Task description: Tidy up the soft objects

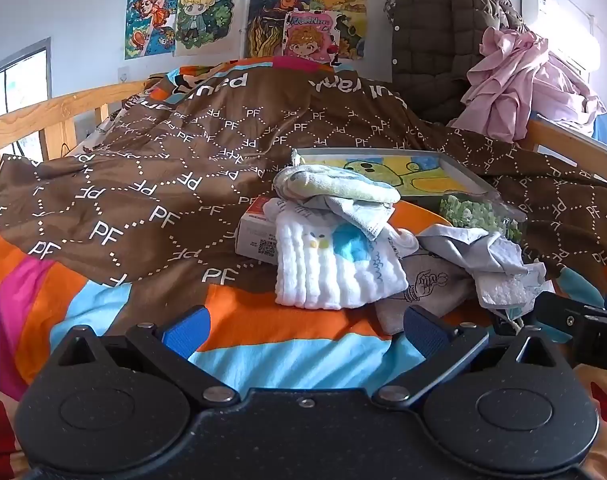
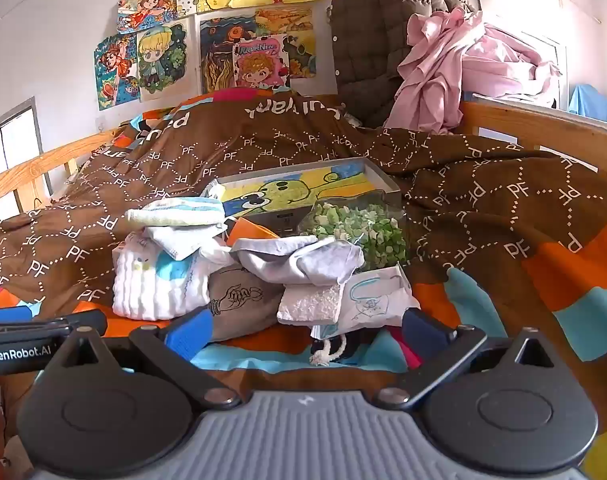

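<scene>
Approach step, I judge — left claw and right claw both gape wide, empty, before the cloth pile mid-bed; next, close on one cloth.

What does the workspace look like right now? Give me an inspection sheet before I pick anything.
Surface: bed under a rumpled brown "PF" quilt with orange and blue patches.
Job's things: white ribbed cloth with blue print leaning on a small cardboard box; rolled pale green towel on top; crumpled grey cloth; grey-brown cloth with a hand drawing underneath.
Clutter: framed turtle drawing; clear bag of green pieces.
Grippers: left gripper open, empty; right gripper open, empty, at the pile's near edge.
Cables: nothing seen.
Surroundings: wooden bed rail, wall drawings, brown quilted jacket, pink clothes.
</scene>
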Demonstrator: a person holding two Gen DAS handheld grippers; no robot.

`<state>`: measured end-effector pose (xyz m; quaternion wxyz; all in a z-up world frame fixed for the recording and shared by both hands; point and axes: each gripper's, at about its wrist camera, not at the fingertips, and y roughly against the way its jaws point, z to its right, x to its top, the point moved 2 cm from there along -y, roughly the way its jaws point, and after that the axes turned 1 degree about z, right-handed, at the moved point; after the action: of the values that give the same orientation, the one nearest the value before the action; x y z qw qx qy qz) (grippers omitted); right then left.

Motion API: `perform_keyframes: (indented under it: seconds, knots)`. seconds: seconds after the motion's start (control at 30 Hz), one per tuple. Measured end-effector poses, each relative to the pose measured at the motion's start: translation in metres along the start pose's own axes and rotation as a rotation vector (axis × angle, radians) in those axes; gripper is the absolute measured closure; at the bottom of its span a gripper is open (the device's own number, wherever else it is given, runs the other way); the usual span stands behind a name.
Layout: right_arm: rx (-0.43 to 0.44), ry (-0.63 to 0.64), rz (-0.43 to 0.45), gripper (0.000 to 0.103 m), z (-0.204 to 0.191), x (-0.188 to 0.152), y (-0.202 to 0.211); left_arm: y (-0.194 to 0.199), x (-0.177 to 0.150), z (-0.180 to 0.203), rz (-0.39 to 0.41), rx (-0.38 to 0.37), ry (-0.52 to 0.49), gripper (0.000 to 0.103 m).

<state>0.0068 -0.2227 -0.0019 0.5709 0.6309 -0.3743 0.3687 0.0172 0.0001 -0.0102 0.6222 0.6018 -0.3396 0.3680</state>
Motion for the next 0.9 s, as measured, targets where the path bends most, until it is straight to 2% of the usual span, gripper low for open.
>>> perform_keyframes:
  seconds: [0.9]
  knots:
    - [0.0,0.0,0.002,0.0,-0.0004,0.0005,0.0003,0.0001,-0.001,-0.0005,-0.005,-0.005,0.005,0.001]
